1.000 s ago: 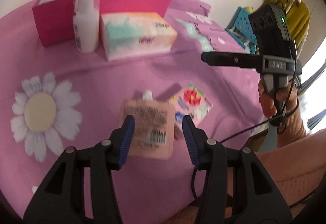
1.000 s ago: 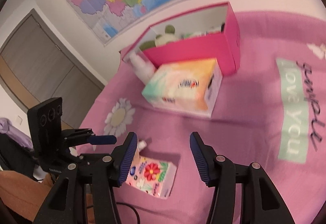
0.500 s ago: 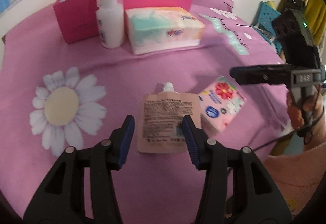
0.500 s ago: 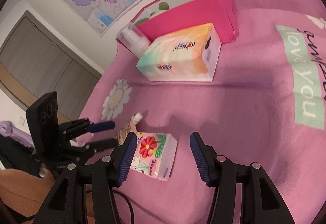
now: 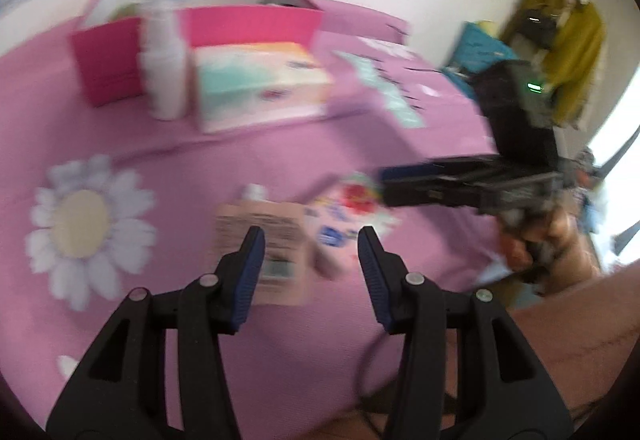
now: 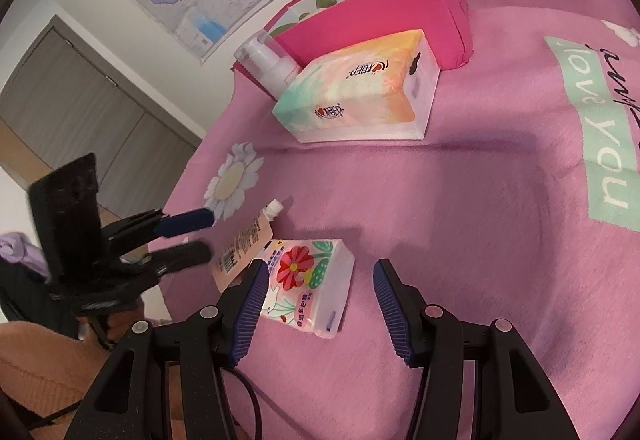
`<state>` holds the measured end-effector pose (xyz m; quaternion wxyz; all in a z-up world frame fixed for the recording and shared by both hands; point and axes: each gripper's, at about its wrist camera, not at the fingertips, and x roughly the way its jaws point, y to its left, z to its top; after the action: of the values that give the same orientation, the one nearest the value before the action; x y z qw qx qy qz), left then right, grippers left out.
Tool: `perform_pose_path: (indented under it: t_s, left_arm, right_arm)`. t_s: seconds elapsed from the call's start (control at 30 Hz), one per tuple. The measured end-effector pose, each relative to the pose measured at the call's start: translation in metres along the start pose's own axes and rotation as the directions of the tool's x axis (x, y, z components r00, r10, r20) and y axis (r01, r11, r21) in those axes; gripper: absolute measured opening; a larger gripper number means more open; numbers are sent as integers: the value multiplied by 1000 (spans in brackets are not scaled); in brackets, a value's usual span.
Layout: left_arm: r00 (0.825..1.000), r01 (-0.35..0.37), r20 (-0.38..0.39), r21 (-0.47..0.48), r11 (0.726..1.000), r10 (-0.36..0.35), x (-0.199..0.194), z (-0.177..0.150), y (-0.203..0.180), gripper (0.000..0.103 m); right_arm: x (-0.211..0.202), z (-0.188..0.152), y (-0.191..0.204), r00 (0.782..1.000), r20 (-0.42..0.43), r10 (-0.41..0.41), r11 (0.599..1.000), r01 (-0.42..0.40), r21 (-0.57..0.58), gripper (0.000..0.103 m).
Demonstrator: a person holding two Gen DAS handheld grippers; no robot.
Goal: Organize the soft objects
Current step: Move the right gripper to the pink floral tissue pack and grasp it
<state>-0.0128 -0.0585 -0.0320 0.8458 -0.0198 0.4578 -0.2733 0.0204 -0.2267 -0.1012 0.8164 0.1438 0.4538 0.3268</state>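
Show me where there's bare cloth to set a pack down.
Bare cloth runs between the tissue box and the flowered pack, and on rightward to the green banner. It is crowded at the near left, where pouch, pack and both open grippers meet.

Left claw [image 5: 311, 248]: black plastic arms, blue ribbed pads, silver screws. Right claw [image 6: 320, 282]: identical build, black cable trailing beneath. Operator wears salmon-pink sleeve [image 5: 568, 328]; bare skin at hand [image 5: 532, 240].
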Motion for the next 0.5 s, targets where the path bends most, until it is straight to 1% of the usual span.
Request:
perform_pose_path:
  t_s: [0.07,0.13,0.23,0.37,0.47,0.5]
  left_arm:
    - [999,27,-25,17,999,-26,6,-2,-8,45]
    - [997,48,-63,12,999,-47,15,-4,-10,44]
    - [993,48,-106,-5,999,-49,30,-7,-13,43]
    - [991,45,-122,-27,999,-48,38,-6,-13,43]
    - [991,38,-128,-35,999,-43,46,-2,-15,43]
    - [990,44,-135,-41,998,-49,51,0,-15,43]
  right_arm:
    - [0,-1,0,1000,1,3,1000,-3,3,56]
    - [1,-2,0,1000,2,7,1000,-7,8,56]
    - [1,-4,1,1000,2,11,1000,-11,4,56]
    - [2,-6,2,1000,2,20,1000,-20,3,56]
    - [4,-9,1,999,-5,32,999,-32,4,50]
    - [4,-9,2,999,-6,34,999,-34,2,45]
